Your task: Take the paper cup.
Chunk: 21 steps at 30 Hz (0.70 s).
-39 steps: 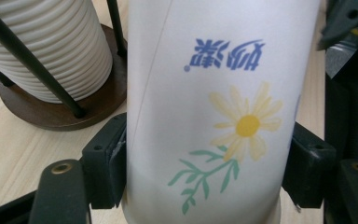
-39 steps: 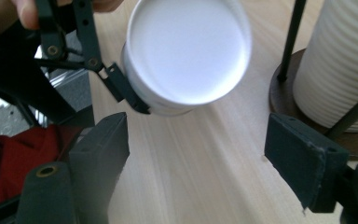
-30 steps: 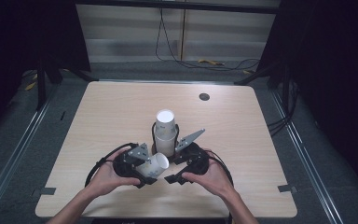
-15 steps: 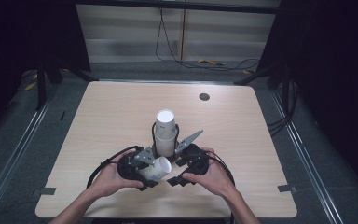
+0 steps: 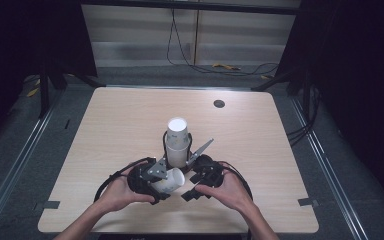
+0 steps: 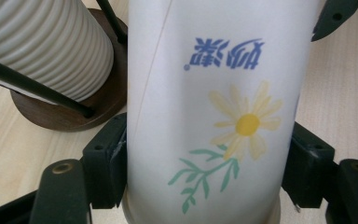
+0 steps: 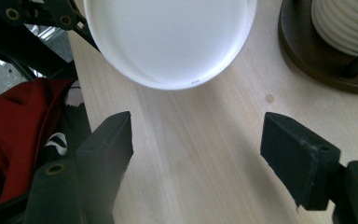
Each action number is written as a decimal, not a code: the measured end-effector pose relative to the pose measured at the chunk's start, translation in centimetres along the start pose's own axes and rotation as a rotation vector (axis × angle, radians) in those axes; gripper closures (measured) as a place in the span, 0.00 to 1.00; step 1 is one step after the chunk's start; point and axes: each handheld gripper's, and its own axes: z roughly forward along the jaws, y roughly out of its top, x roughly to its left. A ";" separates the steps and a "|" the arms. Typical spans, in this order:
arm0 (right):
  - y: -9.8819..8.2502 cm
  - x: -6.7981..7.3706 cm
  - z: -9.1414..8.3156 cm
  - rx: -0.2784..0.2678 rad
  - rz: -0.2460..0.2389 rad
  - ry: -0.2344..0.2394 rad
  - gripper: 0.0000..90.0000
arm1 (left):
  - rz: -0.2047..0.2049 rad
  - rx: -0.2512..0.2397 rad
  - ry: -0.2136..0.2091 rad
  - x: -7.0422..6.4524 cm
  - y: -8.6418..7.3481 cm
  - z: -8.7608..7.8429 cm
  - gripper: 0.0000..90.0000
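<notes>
The fingers point(image 6: 103, 170) of the left gripper point(image 5: 147, 179) clamp a flowered paper cup point(image 6: 214, 112), held on its side just beside the cup stack point(image 5: 178, 142) in its wooden-based holder point(image 6: 74, 105). The right gripper point(image 7: 205, 154) gapes empty, the cup's base just ahead. Squeezing harder could crush the thin wall; swinging sideways could knock the stack onto the desk point(image 5: 120, 125).
</notes>
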 end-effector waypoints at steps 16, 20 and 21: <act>0.1 -0.1 -0.3 -0.007 0.039 0.009 0.18 | 0.043 0.055 0.012 -0.7 0.7 0.8 0.32; 0.8 0.1 -0.4 0.008 0.004 0.026 0.24 | 0.051 0.072 0.008 -0.8 1.0 0.9 0.32; 0.9 0.1 -0.4 0.016 0.006 0.041 0.25 | 0.062 0.075 0.008 -0.8 1.0 0.9 0.32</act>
